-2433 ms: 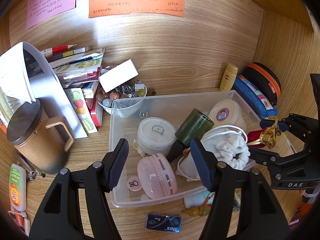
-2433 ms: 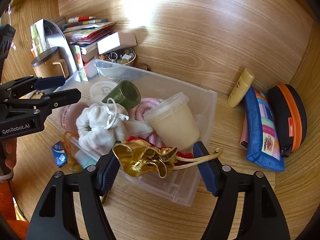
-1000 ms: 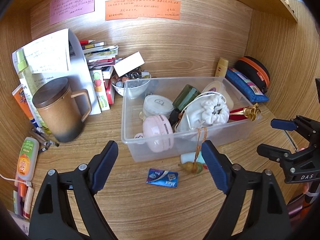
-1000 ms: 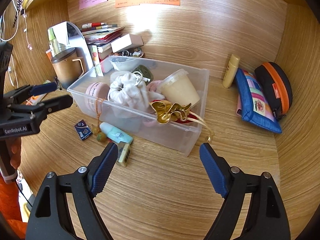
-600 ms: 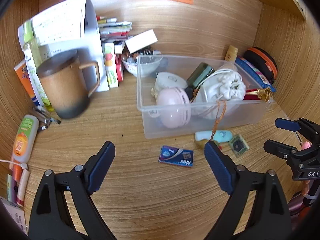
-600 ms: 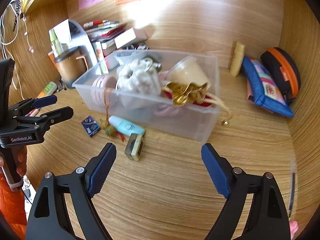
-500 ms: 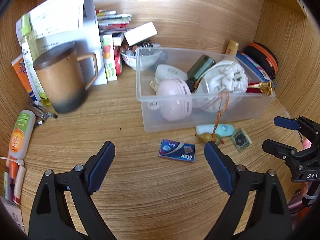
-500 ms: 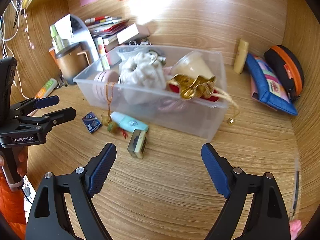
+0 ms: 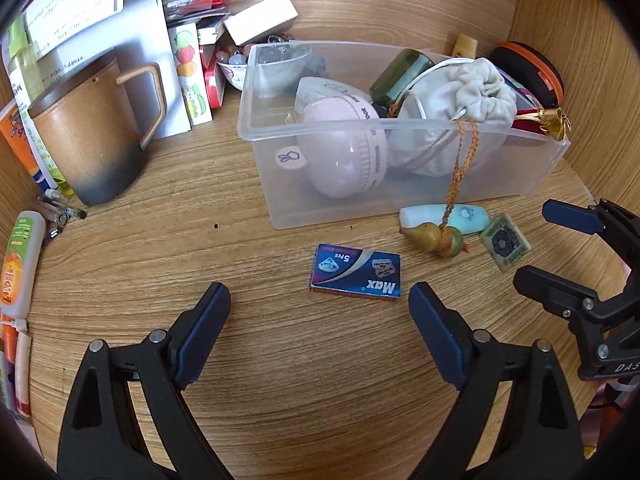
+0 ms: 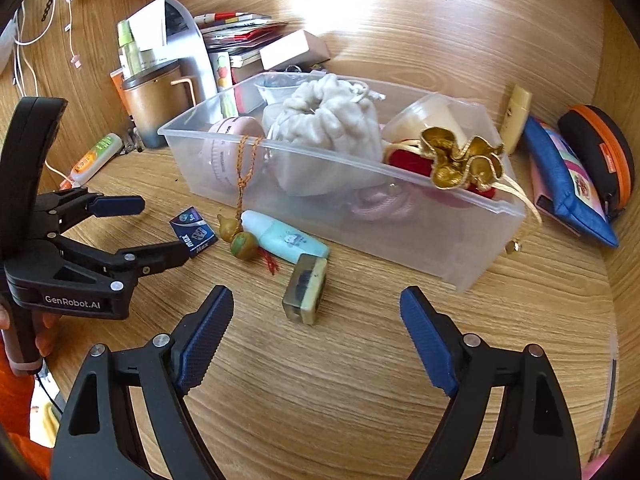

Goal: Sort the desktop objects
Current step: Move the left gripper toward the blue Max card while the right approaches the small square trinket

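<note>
Approach step: left claw wide open, empty, above blade box; right claw closing, empty, near eraser block; next lower, pinch

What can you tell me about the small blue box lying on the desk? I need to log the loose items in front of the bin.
The small blue box is a flat rectangular cardboard pack, dark blue with white "Max" and "5 pcs" lettering, a razor blade drawing and an orange edge. It looks closed and lies flat on the wooden desk, in front of the clear plastic bin and apart from it. Nothing touches it; the gourd charm lies nearby.
</note>
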